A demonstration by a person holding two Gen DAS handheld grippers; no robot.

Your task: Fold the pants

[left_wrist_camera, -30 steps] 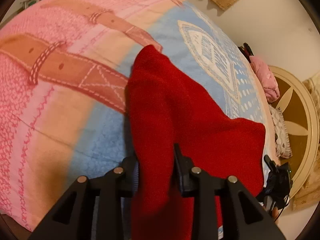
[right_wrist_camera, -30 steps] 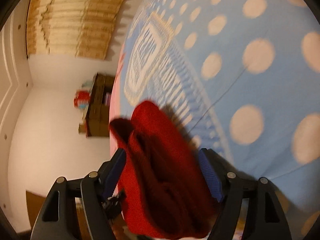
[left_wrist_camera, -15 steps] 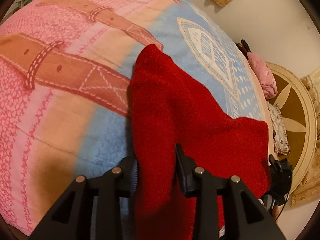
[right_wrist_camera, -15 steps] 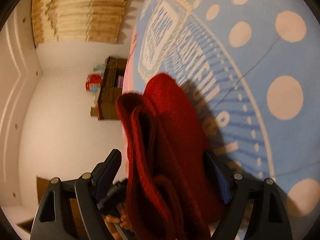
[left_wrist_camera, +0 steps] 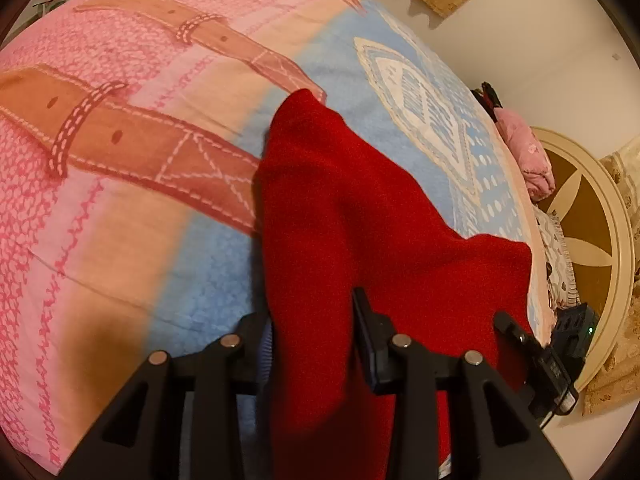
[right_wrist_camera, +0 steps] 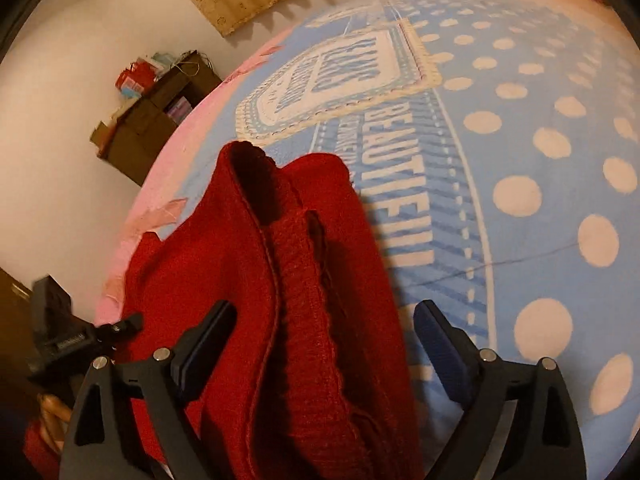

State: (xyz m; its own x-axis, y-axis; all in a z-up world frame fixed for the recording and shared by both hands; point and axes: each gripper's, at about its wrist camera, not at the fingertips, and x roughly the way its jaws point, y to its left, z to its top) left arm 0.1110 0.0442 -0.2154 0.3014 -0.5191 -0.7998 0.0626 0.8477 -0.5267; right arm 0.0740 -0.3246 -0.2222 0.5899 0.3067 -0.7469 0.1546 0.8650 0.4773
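Red knitted pants [left_wrist_camera: 352, 208] lie folded on a pink and blue bedspread [left_wrist_camera: 120, 220]. One end of the cloth runs up between the jaws of my left gripper [left_wrist_camera: 314, 320], which is shut on it. In the right wrist view the bunched waist end of the pants [right_wrist_camera: 280, 264] lies between the jaws of my right gripper [right_wrist_camera: 320, 328]. Those jaws are opening, and the blue pads stand clear of the cloth. The left gripper [right_wrist_camera: 52, 320] and a hand [right_wrist_camera: 52, 412] appear at the left edge.
The dotted blue part of the bedspread [right_wrist_camera: 520, 160] stretches to the right. A pink bundle [left_wrist_camera: 524, 148] lies by a round headboard [left_wrist_camera: 592, 208]. A dark cabinet [right_wrist_camera: 148, 124] stands against the white wall beyond the bed's edge.
My right gripper's jaws have spread and come off the pants, and its view has swung across the bed. The left gripper keeps its hold and its place.
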